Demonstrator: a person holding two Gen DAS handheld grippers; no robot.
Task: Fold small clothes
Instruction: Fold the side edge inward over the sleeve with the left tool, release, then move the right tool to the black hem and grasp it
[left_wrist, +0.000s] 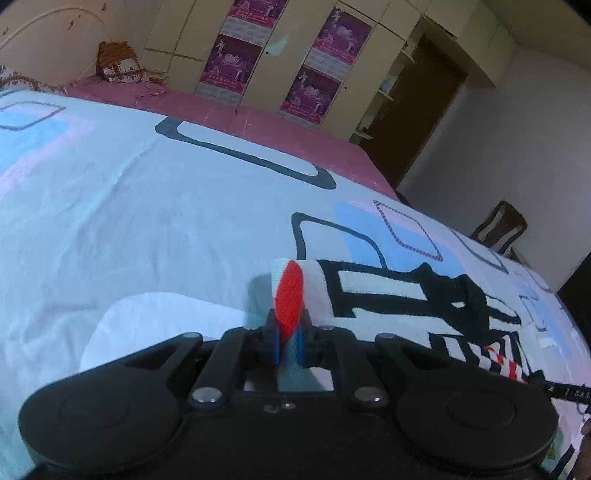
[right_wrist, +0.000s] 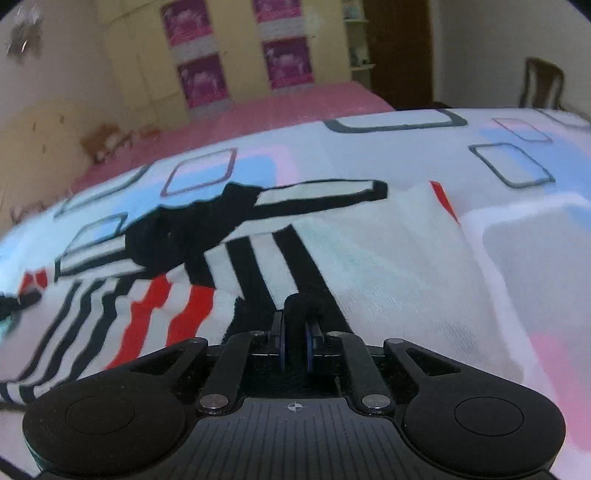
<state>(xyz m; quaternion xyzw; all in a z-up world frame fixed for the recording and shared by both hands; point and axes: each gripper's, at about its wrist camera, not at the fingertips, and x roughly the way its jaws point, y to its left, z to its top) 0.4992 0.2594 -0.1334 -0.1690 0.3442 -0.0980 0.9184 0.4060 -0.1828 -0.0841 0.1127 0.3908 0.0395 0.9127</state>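
A small white garment with black and red stripes (left_wrist: 406, 295) lies on the bed. My left gripper (left_wrist: 289, 334) is shut on its white edge, where a red patch (left_wrist: 290, 299) stands up between the fingers. In the right wrist view the same garment (right_wrist: 258, 258) spreads in front of me. My right gripper (right_wrist: 295, 338) is shut on a black-striped fold of it, bunched up between the fingers. The cloth is lifted slightly at both pinched points.
The bed has a white sheet with blue, pink and grey squares (left_wrist: 147, 206) over a pink cover (left_wrist: 258, 118). A wardrobe with purple posters (left_wrist: 236, 55) stands behind. A wooden chair (left_wrist: 500, 229) and a dark door (left_wrist: 417, 110) are at the right.
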